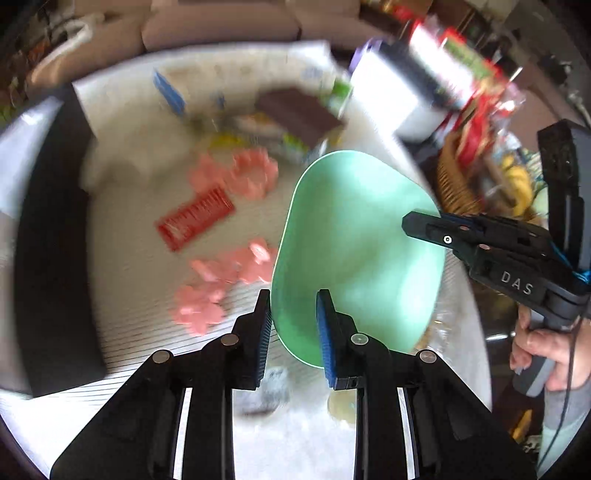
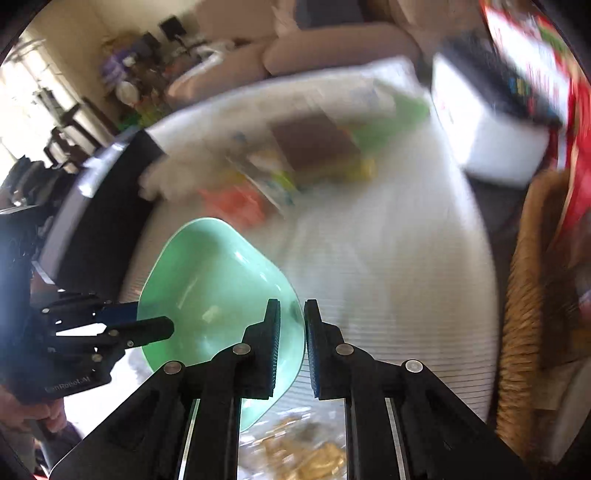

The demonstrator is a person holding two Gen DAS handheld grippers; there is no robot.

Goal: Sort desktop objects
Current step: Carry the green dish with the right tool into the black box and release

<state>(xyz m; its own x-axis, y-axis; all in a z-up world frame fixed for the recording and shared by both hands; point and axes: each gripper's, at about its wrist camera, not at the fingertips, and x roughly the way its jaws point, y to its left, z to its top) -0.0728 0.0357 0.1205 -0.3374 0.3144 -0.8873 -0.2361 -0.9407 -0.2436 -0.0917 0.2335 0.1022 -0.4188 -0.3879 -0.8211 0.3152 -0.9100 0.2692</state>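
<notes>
The left gripper is closed on the near rim of a green bowl; its fingers are set one outside and one inside the wall, blue pads against it. The right gripper is clamped on the opposite rim of the same bowl, fingers nearly together with only the thin wall between them. The bowl is held tilted between both grippers, above a pale ribbed mat on the worktop. Whether it touches the mat cannot be told. The bowl looks empty inside.

Left of the bowl, pink flower-shaped pieces are scattered on the mat, with two more pink ones further back and a red ribbed block between the groups. Behind the bowl a brown box lies on colourful papers, blurred. A white box stands at the back right, beside red packaging. A wicker basket with yellow and other items sits just right of the bowl. A dark slab lies at the mat's left edge. A grey blurred thing and a pale thing lie below the left fingers. Crinkly plastic with tan contents is seen under the right fingers. A hand is wrapped round the right gripper's handle. A sofa stands behind the worktop.
</notes>
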